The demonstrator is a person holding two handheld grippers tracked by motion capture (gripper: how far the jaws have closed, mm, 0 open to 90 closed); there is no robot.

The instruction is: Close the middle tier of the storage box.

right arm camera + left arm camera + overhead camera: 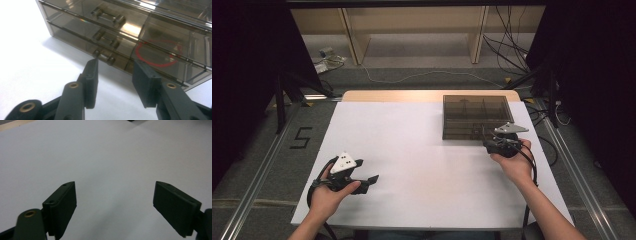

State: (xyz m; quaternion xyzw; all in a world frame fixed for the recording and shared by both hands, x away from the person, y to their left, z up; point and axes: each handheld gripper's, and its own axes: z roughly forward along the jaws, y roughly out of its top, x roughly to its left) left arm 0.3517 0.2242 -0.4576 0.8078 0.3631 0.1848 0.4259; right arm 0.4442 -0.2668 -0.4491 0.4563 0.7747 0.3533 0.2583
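Right gripper [115, 66] fingers part-open, empty, at bottom drawer handle [103, 56] of smoky clear-plastic drawer box [477, 116]; next: close on handle. Left gripper [115, 202] open, idle over white tabletop [412, 150].

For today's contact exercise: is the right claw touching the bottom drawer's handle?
Cannot tell. In the right gripper view, the right claw stands open before the bottom drawer's handle; one fingertip overlaps it, with no plain gap or contact.

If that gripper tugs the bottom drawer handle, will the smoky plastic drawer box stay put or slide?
The drawer box looks like thin, see-through plastic, so probably light and stiff. It sits on a smooth white table, so a pull by the right gripper may drag it. The small bottom handle looks glossy, perhaps slippery.
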